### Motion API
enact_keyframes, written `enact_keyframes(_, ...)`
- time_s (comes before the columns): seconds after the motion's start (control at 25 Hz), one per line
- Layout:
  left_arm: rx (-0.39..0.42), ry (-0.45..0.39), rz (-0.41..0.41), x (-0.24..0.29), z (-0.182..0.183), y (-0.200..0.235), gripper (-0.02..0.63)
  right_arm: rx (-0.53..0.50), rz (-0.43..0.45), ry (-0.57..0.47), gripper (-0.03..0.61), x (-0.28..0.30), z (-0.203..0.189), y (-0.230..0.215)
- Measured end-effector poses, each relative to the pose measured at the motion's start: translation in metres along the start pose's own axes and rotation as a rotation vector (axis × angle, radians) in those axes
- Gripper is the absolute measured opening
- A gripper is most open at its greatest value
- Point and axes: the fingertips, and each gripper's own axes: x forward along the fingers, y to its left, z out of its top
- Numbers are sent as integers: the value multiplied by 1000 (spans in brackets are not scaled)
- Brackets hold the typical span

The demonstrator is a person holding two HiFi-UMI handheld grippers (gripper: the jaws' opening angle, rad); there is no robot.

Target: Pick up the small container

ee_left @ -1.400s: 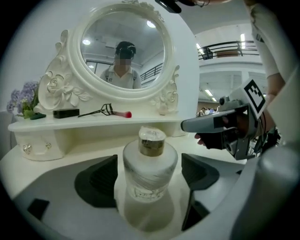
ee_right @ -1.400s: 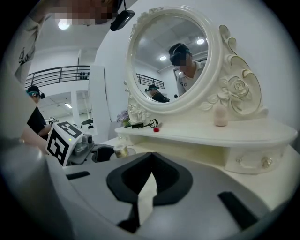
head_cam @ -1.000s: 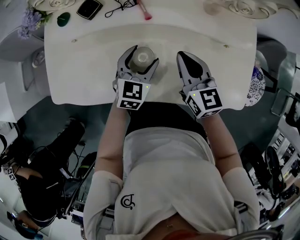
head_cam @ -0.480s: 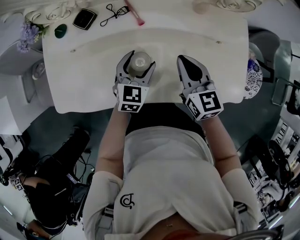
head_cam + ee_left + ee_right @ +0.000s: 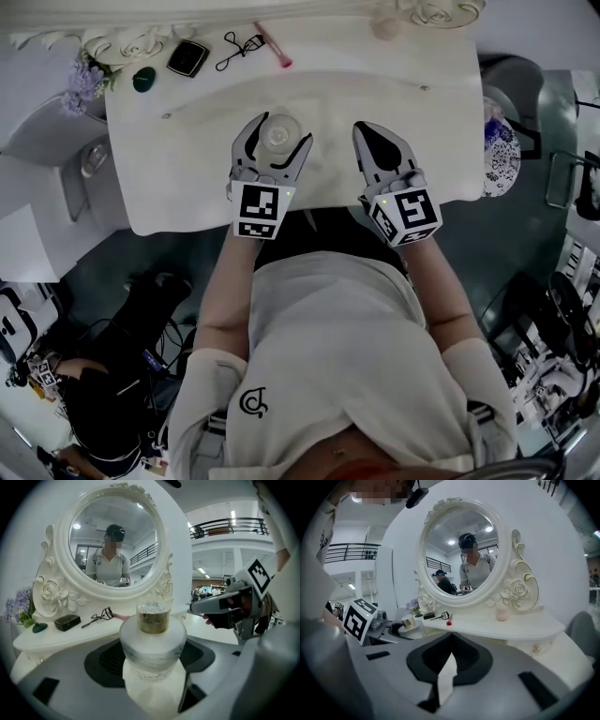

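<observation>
White vanity desk (image 5: 178, 187), oval mirror (image 5: 117, 541) at far edge | left gripper (image 5: 279, 130) jaws wide, clamped on small container (image 5: 152, 639), desk centre | right gripper (image 5: 367, 136) jaws together, empty | step: grasped, lift-off unclear | next: raise straight, steady squeeze

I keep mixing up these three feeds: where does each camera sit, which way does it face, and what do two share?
Head view: on the person's head, looking steeply down at the dressing table; torso, forearms, left claw, right claw show.
Left gripper view: on the left claw, facing the mirror; jaws closed on the small container.
Right gripper view: on the right claw, facing the mirror; jaws together, empty.
Shared: both gripper views show the mirror.
</observation>
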Motion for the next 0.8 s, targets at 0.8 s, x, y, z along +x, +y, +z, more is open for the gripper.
enact_keyframes(0.8,72,-170,45,-119,133,16,347,-117,55,-178,6,-34,107,52)
